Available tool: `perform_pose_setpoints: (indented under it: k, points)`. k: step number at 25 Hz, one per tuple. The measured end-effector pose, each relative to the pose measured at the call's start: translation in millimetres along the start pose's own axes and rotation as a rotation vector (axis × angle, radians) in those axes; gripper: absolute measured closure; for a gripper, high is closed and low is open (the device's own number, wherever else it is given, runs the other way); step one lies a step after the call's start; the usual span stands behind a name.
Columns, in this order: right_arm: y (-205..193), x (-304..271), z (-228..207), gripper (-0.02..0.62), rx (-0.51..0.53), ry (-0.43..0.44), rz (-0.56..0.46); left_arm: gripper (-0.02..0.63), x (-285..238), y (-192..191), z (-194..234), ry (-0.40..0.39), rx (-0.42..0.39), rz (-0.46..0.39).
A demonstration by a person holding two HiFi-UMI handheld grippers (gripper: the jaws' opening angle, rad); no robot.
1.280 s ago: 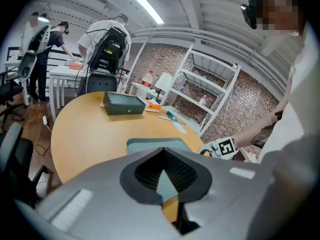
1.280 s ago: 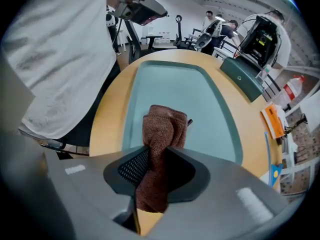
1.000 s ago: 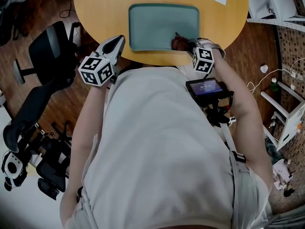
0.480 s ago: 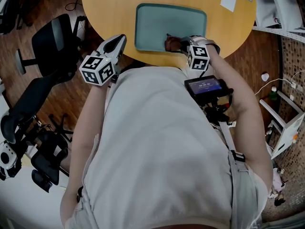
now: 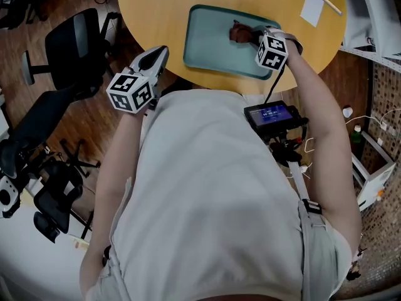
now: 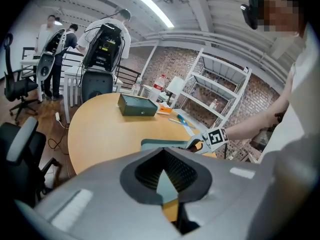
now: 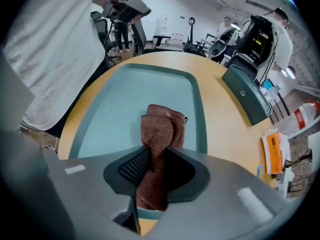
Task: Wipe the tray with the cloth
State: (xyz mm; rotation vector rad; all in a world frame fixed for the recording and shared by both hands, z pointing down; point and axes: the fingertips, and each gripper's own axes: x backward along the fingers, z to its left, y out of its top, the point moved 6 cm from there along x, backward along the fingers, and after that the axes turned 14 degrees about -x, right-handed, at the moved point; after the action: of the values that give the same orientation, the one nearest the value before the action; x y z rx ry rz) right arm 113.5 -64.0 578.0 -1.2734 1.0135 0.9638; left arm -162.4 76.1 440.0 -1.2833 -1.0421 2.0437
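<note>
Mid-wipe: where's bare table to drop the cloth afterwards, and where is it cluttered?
Bare wood lies left of the tray in the head view, out to the table edge; the tray's left half is bare too. Crowded: beyond and right of the tray, with the dark box, orange booklet and paper. The right gripper holds the cloth.

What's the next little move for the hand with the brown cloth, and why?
Probably slide the right tongs and cloth leftward across the tray: the cloth rests by the tray's far edge, right of middle, with a wide bare stretch to its left.
</note>
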Motion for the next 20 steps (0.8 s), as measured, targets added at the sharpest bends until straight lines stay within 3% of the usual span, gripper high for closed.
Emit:
perform_pose_setpoints:
  k: [9,20]
  points:
    - [11,4,-35,0.491,-0.075,-0.075,0.025,0.606,8,-3,-3,0.018,0.015,-0.01]
    - [60,-10,-30,0.492,-0.024,-0.054,0.041,0.606,15,-6,-2,0.023,0.027,-0.011]
